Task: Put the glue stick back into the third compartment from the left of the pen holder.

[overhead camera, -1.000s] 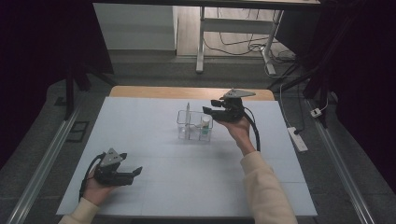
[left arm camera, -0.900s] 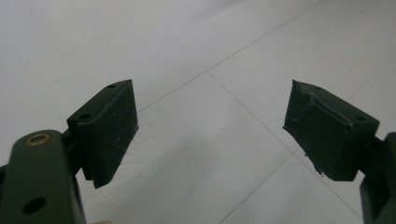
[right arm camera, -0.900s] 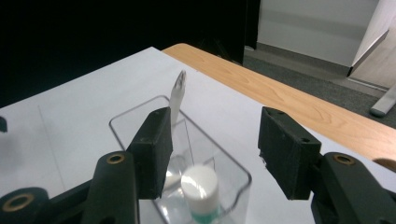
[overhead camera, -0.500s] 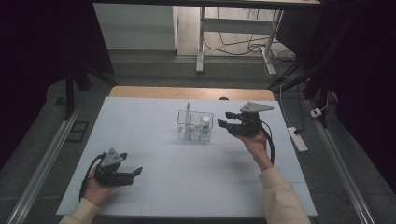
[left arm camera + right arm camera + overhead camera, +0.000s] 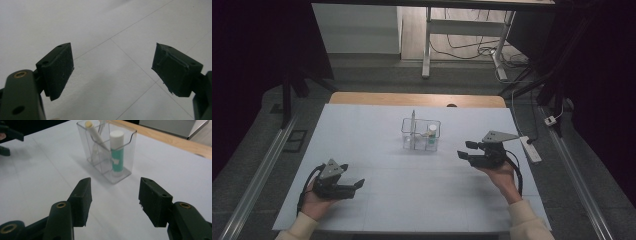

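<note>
Clear holder (image 5: 110,150) contains 1 upright glue stick (image 5: 117,152) beside pens (image 5: 93,137).

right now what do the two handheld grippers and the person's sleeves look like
Both the left gripper and right gripper are black, each topped by a grey three-cornered plate and trailing a black cable. Their fingers are blocky matte pads with small screw holes, on arms with brass-ringed pivots. The sleeves are cream.

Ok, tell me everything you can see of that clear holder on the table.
The clear holder is a small box of see-through plastic, open on top, upright, with an inner divider and a dipped front rim. It stands alone on the pale table sheet, toward the far middle. Inside, a glue stick with white cap and green label stands upright, beside a slim leaning pen-like stick. Neither claw touches it.
</note>
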A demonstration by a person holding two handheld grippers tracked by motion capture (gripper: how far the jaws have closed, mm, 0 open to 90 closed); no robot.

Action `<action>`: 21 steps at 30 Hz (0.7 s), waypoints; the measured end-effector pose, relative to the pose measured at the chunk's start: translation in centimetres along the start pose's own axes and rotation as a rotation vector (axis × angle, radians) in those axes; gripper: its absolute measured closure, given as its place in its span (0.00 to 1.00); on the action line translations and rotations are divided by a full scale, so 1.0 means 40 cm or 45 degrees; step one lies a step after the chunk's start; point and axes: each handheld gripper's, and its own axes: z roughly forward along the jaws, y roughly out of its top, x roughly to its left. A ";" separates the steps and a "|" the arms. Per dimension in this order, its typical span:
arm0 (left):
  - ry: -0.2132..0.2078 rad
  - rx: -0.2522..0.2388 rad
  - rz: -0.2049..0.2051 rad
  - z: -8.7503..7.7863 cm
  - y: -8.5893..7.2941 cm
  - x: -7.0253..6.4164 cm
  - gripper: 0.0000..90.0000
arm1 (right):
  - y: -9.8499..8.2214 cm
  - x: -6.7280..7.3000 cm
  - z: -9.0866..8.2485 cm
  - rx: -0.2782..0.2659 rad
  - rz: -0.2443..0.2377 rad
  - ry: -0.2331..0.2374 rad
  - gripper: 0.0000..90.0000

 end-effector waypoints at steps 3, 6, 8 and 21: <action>-0.001 0.000 0.000 0.000 -0.001 0.000 0.19 | -0.023 0.007 -0.017 0.031 -0.006 0.004 0.48; 0.000 0.000 -0.003 0.000 -0.001 0.002 0.19 | -0.046 0.013 -0.035 0.063 -0.010 0.014 0.47; -0.001 0.000 -0.002 0.000 -0.001 0.002 0.19 | -0.062 0.017 -0.047 0.065 -0.011 0.015 0.47; 0.001 -0.003 0.003 0.000 0.001 -0.003 0.19 | -0.116 0.019 -0.090 0.094 -0.026 -0.024 0.47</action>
